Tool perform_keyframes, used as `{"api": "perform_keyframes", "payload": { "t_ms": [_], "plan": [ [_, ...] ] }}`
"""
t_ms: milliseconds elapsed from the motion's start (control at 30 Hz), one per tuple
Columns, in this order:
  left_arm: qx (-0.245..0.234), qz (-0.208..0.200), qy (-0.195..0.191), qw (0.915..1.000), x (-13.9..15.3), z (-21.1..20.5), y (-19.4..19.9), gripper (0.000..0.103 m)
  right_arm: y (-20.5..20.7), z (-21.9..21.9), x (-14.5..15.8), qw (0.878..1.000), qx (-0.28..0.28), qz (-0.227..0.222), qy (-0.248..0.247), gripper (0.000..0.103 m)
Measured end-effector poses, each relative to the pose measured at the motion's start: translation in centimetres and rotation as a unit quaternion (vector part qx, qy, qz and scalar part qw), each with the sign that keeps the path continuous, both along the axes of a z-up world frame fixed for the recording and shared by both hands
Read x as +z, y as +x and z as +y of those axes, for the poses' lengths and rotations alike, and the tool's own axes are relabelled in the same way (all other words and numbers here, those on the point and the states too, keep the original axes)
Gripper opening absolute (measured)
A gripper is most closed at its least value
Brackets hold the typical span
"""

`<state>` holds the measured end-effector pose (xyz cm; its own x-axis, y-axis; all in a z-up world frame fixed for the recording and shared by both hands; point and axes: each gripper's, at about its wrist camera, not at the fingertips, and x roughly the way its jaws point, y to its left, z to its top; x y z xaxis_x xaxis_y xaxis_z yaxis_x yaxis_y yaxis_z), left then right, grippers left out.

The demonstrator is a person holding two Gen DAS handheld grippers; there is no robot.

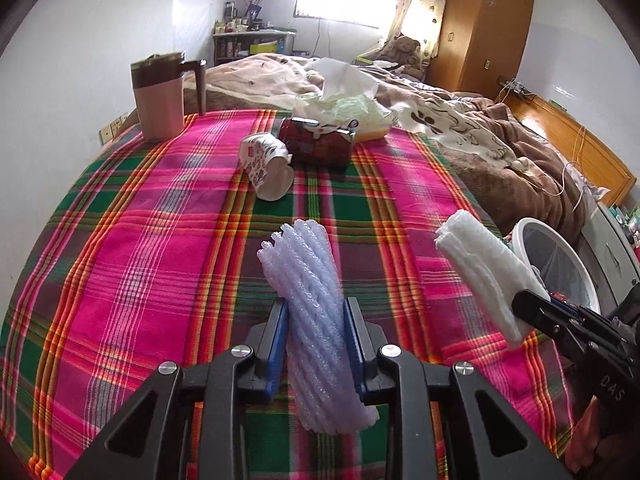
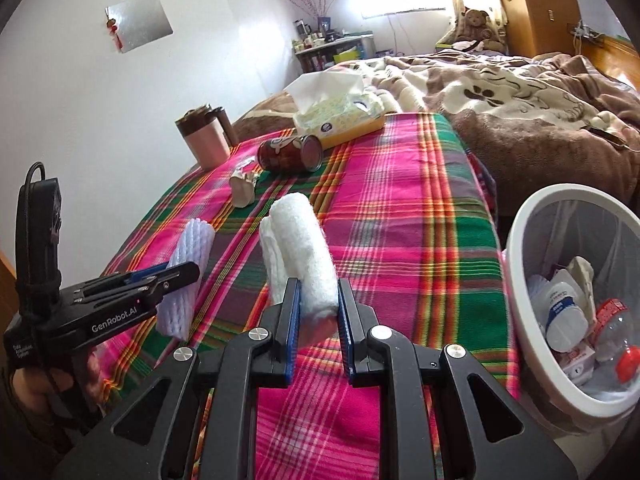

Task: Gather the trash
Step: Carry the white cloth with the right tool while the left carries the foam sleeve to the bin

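Trash lies on a plaid cloth point(image 1: 120, 240) over a table beside a bed point(image 2: 520, 92): a red can point(image 1: 316, 146) on its side and a crumpled paper cup point(image 1: 266, 166). A white bin point(image 2: 524, 240), cut off at the frame edge, holds bottles. The left gripper point(image 1: 316, 320) clamps a pale foam net point(image 1: 308, 280); the right gripper point(image 2: 318, 296) clamps a white foam roll point(image 2: 300, 240).
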<state>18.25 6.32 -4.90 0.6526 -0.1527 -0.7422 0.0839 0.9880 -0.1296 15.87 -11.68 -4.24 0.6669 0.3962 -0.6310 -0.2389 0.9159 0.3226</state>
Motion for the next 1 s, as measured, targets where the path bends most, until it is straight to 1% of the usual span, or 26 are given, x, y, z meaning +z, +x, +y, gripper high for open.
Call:
{"api": "perform_keyframes", "payload": {
  "t_ms": [233, 433, 733, 1000],
  "plan": [
    [-0.017, -0.022, -0.001, 0.9996, 1.5, -1.7, -1.4, 0.028, -1.3, -2.0, 0.9, 1.000, -0.021, -0.018, 0.004, 0.018],
    [-0.043, -0.042, 0.000, 0.9982, 3.0, -3.8, -2.5, 0.028, -2.4, -3.7, 1.7, 0.999, -0.043, -0.033, 0.003, 0.018],
    [-0.087, -0.078, -0.003, 0.9931, 5.3, -7.9, -4.0, 0.028, -3.5, -7.2, 2.7, 0.995, -0.090, -0.050, 0.012, 0.018],
    [-0.119, -0.092, -0.009, 0.9885, 6.4, -11.2, -4.2, 0.028, -4.4, -10.1, 3.2, 0.990, -0.128, -0.057, 0.016, 0.018]
  ]
}}
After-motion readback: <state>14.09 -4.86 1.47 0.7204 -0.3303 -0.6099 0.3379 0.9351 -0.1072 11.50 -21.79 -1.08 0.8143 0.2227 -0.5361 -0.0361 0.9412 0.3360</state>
